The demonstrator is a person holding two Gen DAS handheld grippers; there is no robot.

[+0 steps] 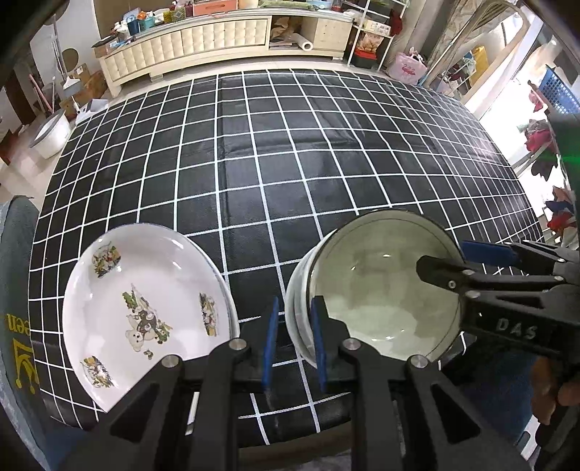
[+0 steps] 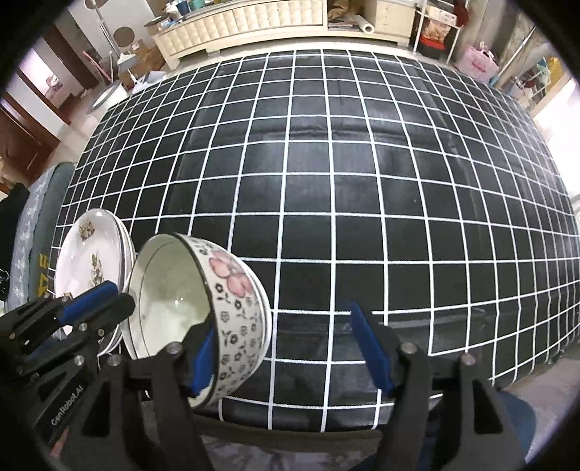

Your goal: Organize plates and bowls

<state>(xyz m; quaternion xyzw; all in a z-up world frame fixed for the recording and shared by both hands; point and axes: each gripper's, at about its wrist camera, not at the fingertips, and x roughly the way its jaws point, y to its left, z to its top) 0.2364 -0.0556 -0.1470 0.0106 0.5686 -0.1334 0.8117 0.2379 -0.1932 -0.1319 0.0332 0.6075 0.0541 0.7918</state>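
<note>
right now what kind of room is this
Probably a lived-in home living or dining room: a table under a black checked cloth holds a plate and a bowl, with a long cream cabinet and cluttered shelves behind.

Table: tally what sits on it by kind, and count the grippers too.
Plate stacks: 1 (the number of plates in it cannot be told)
Bowls: 1 seen
Grippers: 2, the left gripper and the right gripper
Total: 4
</note>
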